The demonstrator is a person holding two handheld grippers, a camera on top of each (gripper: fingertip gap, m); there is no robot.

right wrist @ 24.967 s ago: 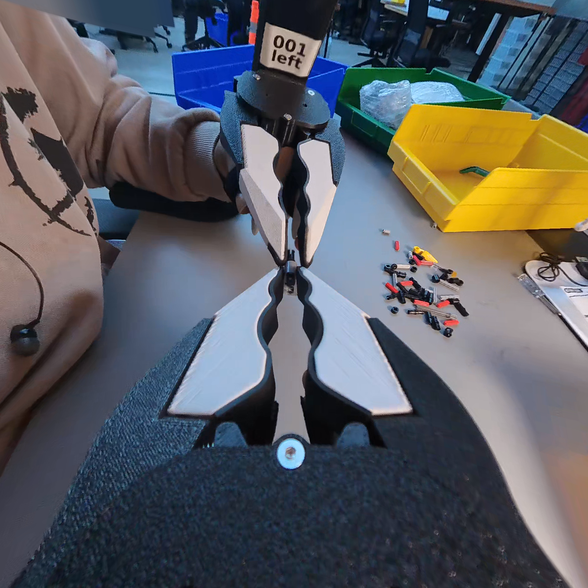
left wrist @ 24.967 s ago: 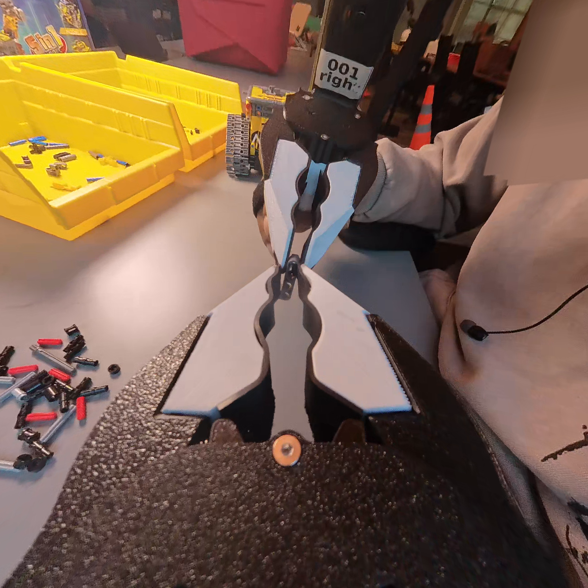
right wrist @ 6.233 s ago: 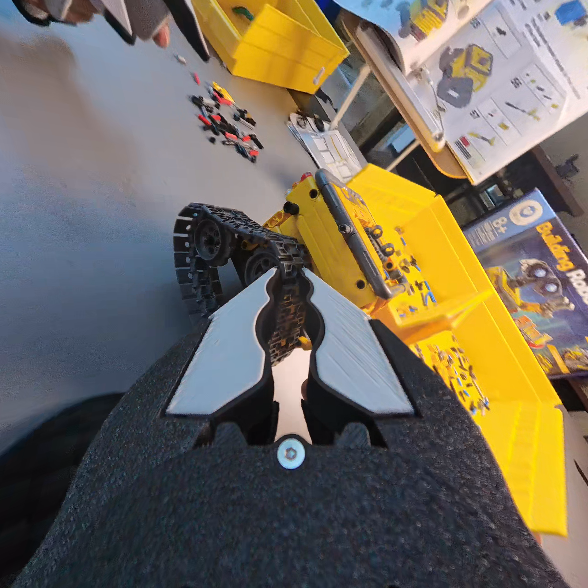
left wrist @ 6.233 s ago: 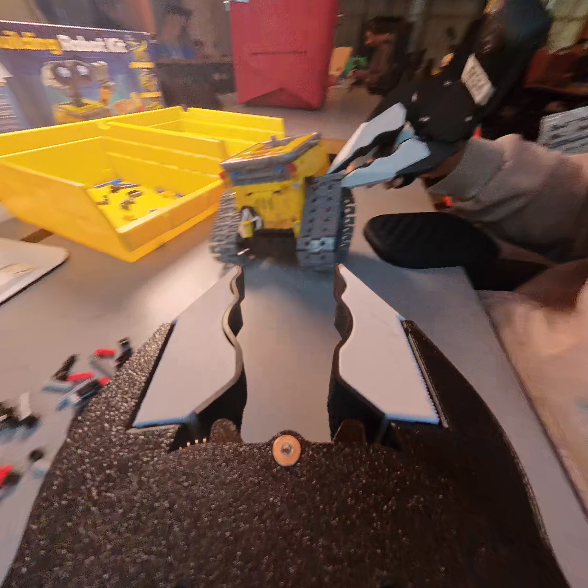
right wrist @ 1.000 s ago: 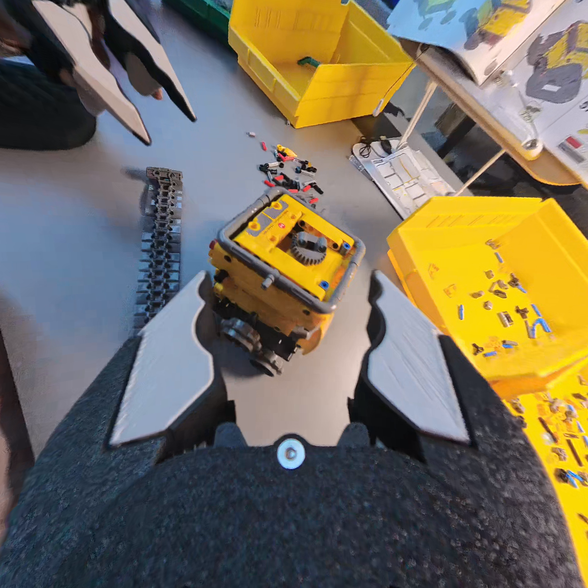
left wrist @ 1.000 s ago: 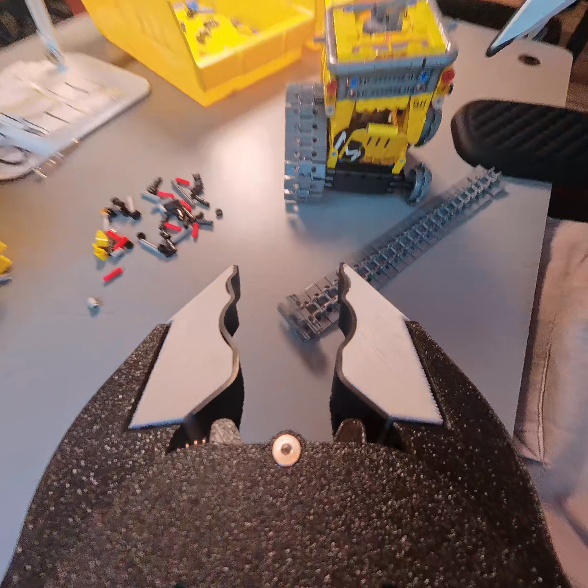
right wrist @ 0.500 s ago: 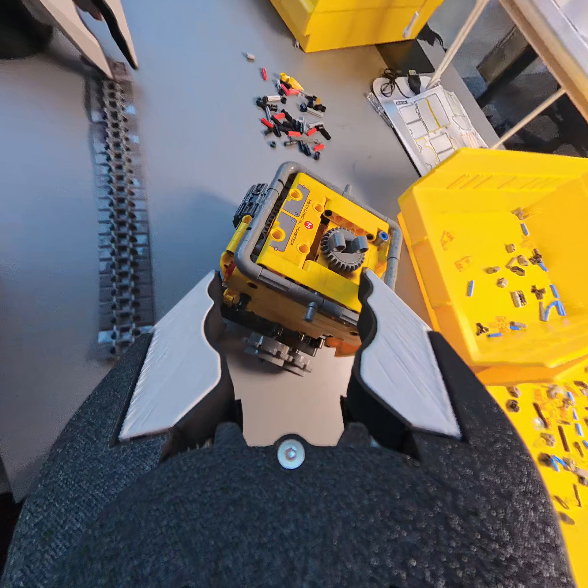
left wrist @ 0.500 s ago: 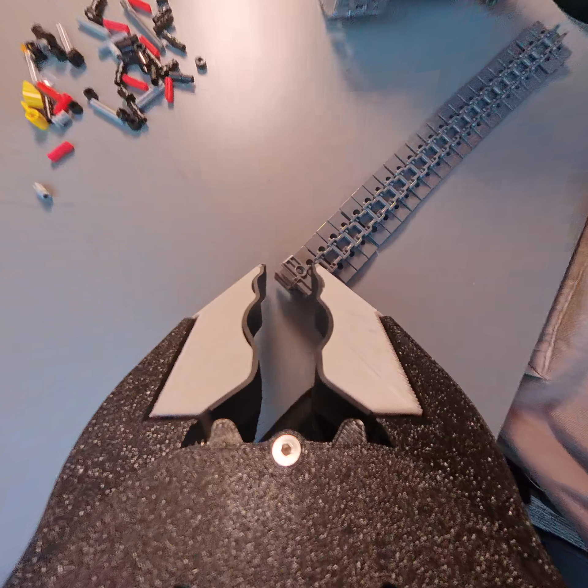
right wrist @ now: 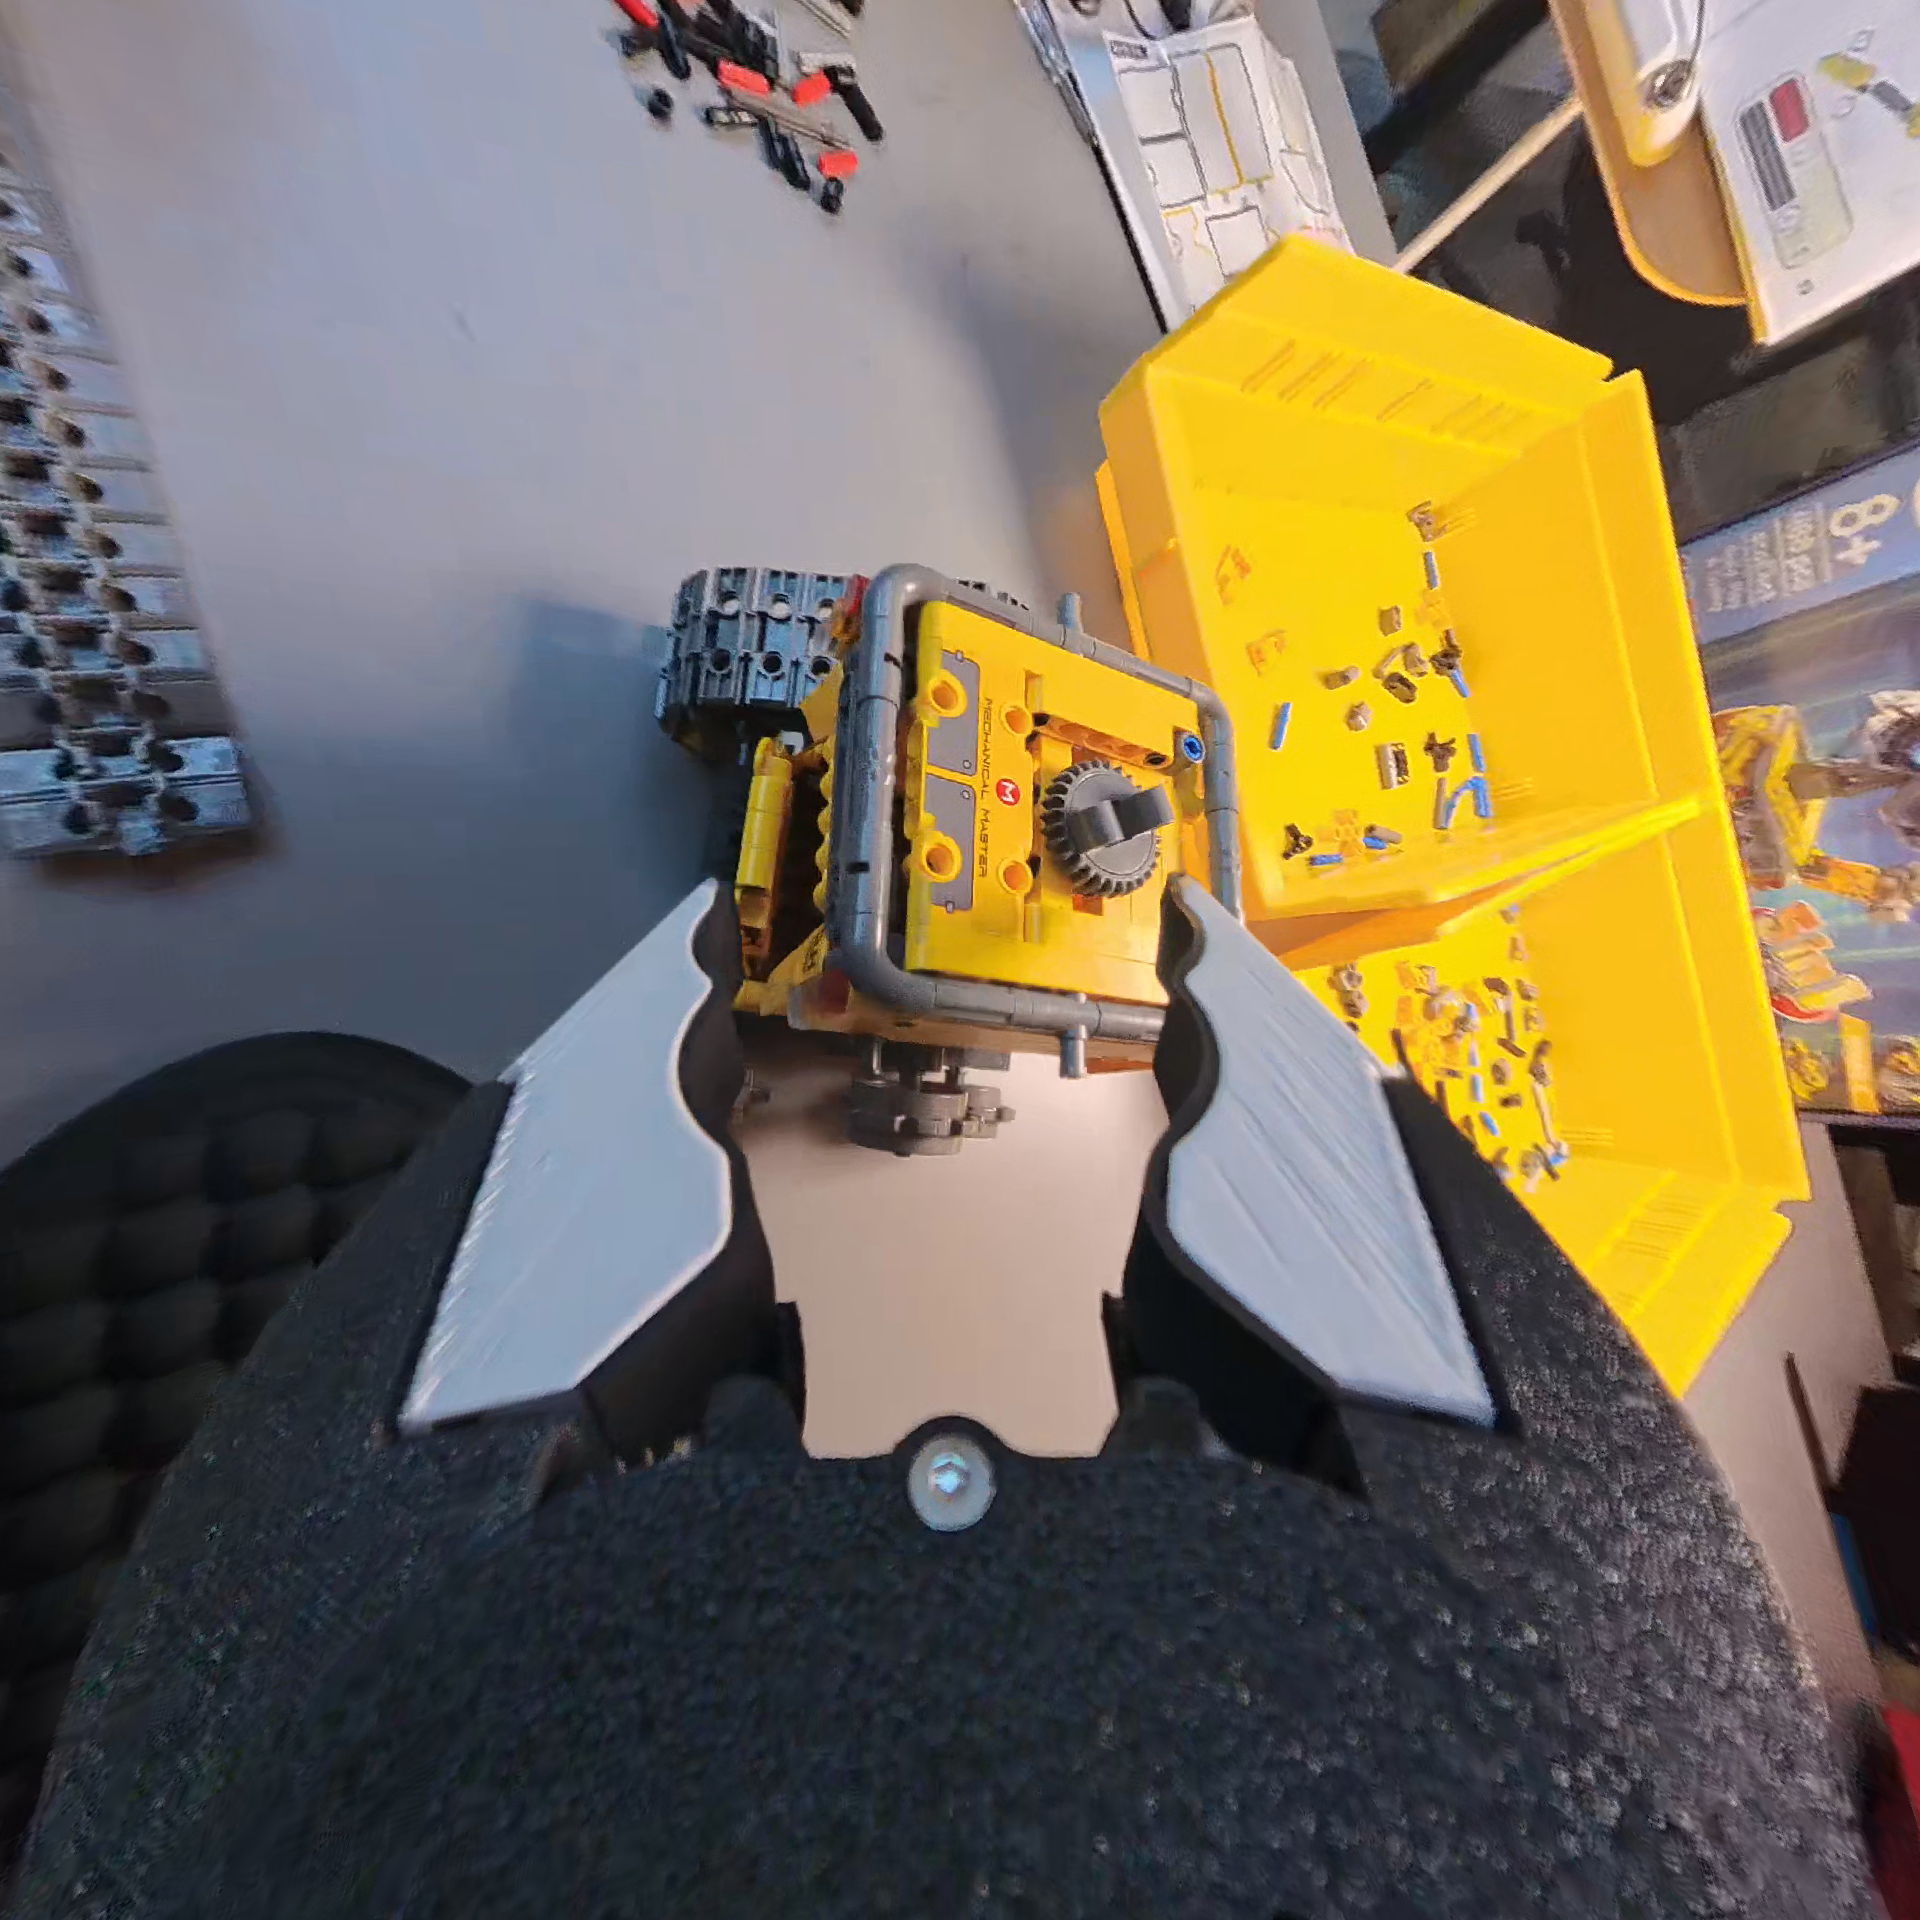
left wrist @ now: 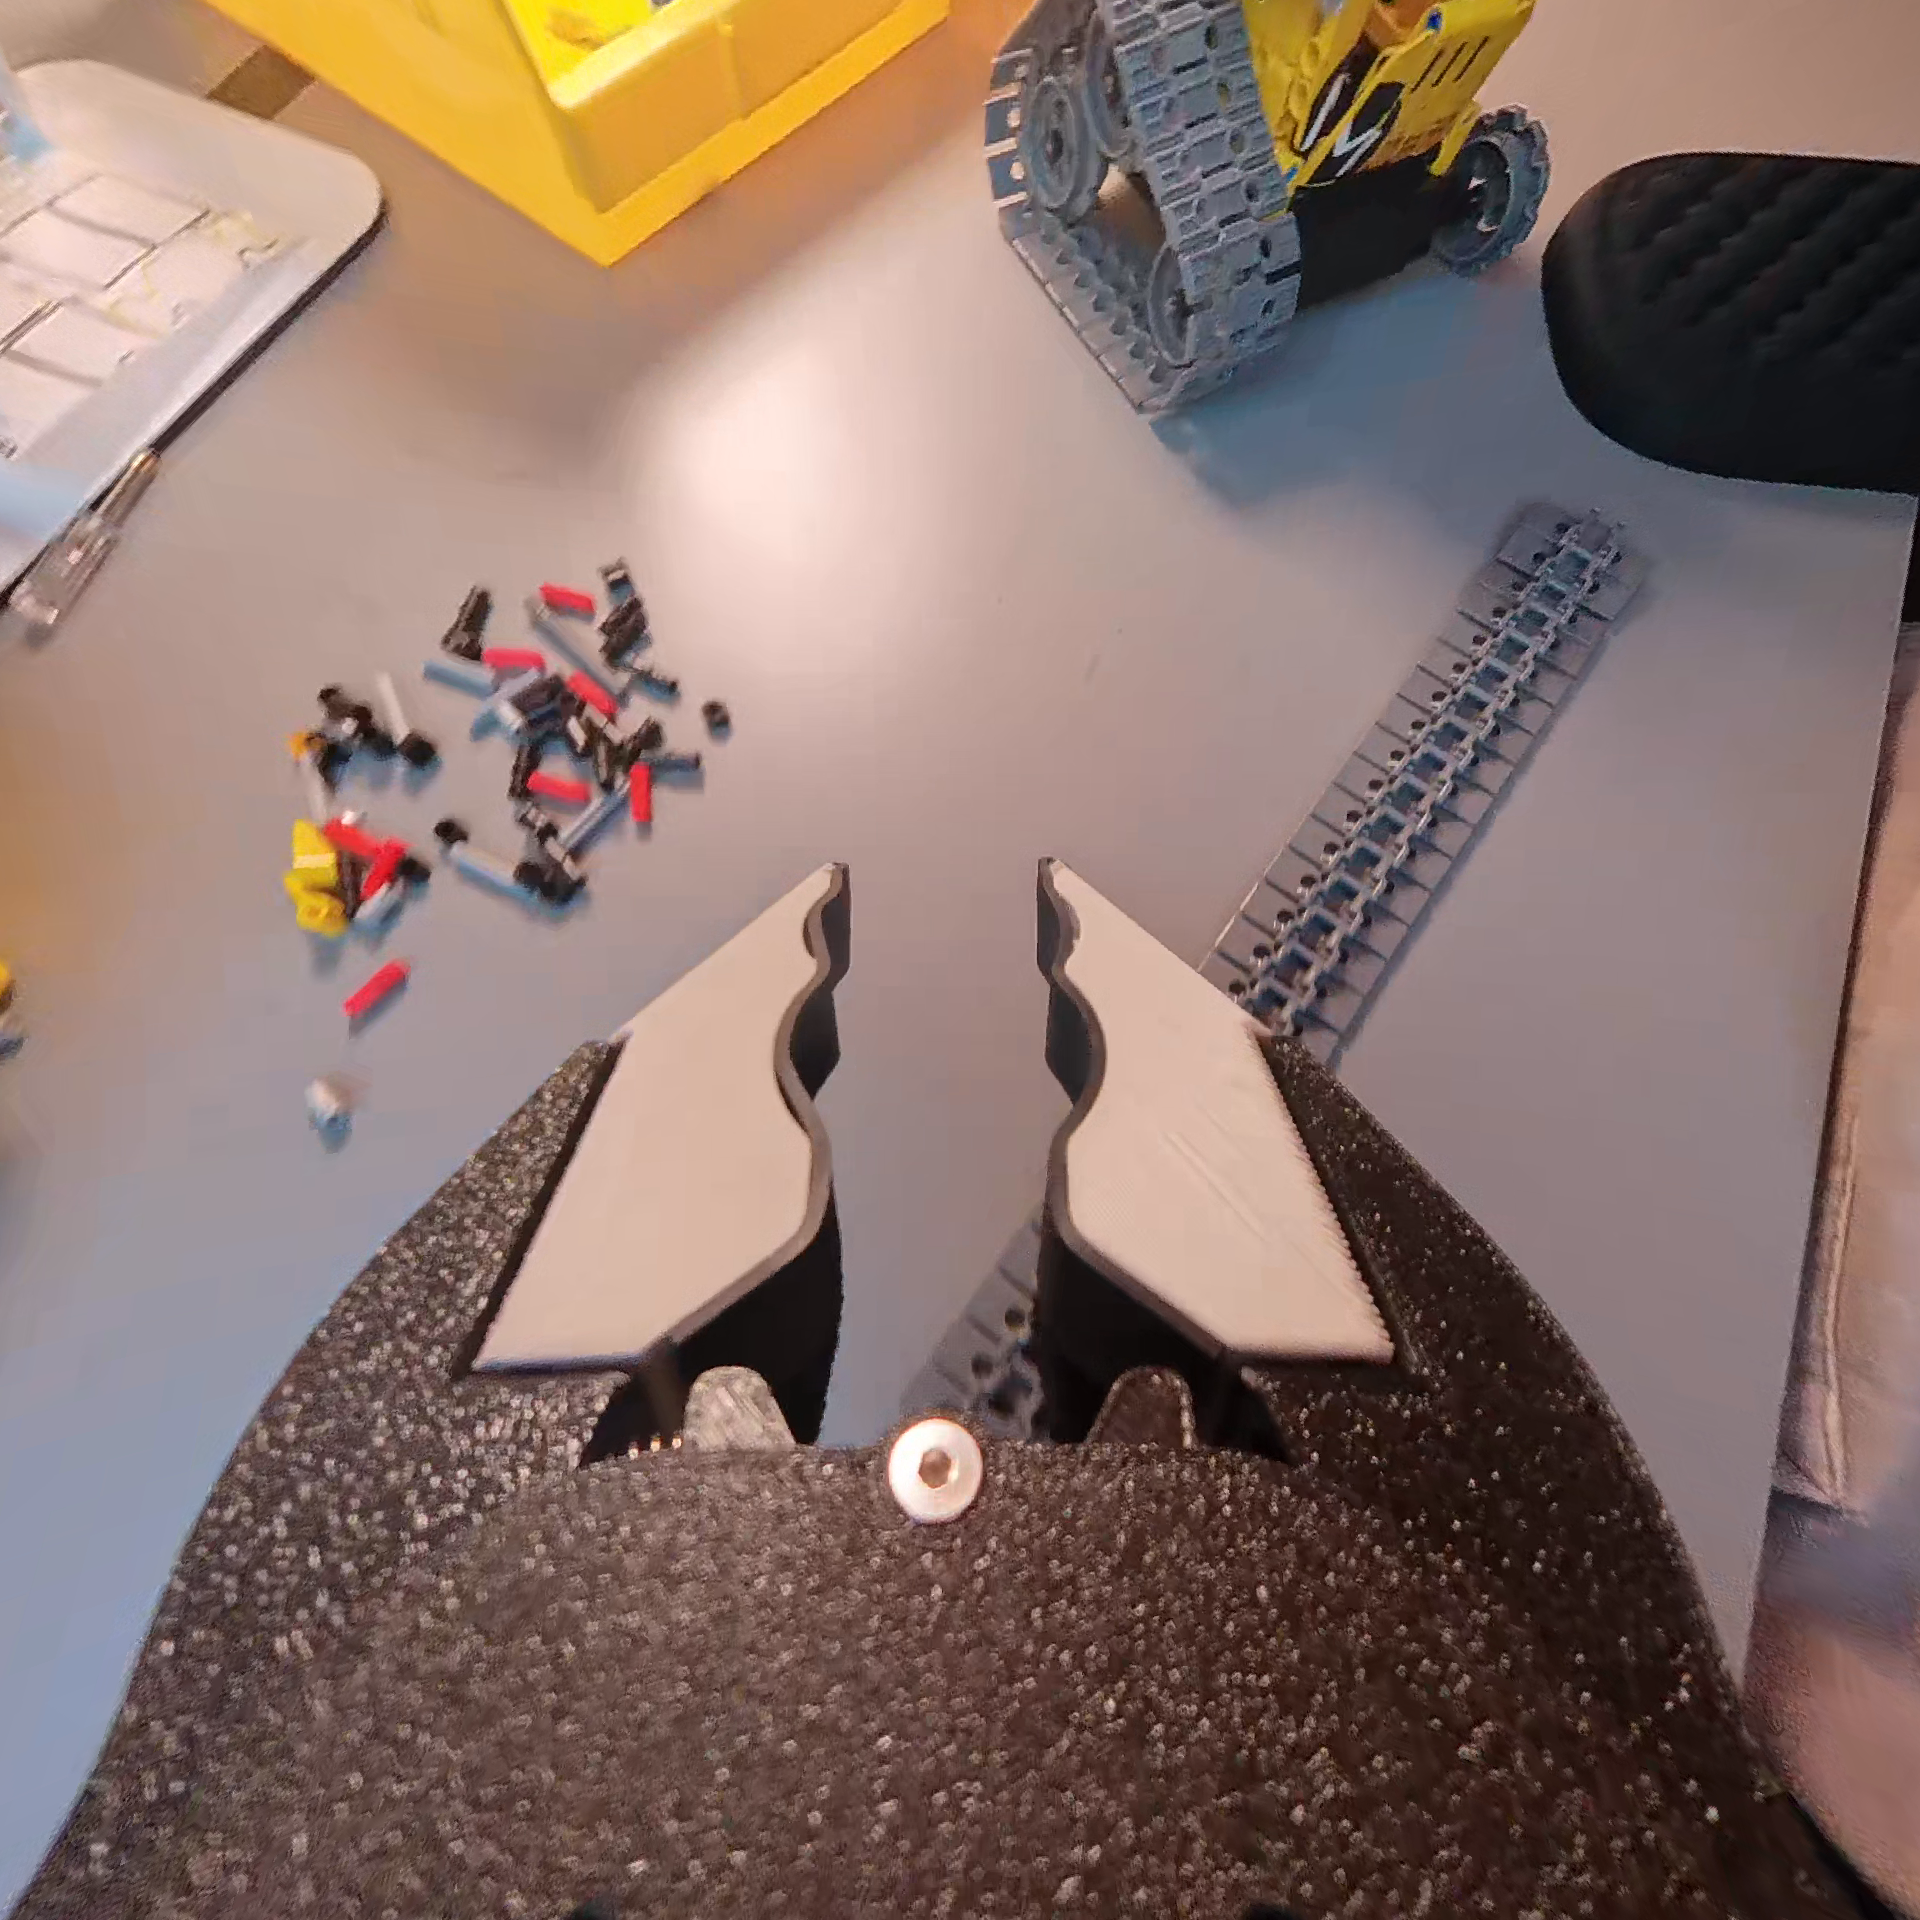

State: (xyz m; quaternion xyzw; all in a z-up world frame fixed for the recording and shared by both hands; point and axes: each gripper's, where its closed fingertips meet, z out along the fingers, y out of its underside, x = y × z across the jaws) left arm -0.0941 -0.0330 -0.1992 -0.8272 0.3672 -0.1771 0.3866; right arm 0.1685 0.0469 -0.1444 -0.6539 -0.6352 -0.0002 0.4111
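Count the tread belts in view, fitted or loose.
2. One tread belt is fitted around the yellow model's wheels; the other loose tread belt lies flat on the table, right of the left claw. Others may be hidden.

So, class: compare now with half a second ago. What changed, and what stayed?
The left gripper opened and let go of the grey track strip, which lies flat. The right gripper stays closed around the yellow tracked model. The loose small parts stay put.

The left gripper [left wrist: 943,883] has a black body with a rough, speckled surface, two flat grey fingers [left wrist: 686,1132] with wavy black inner edges, and one silver screw [left wrist: 934,1469]. The right gripper [right wrist: 940,896] looks the same.
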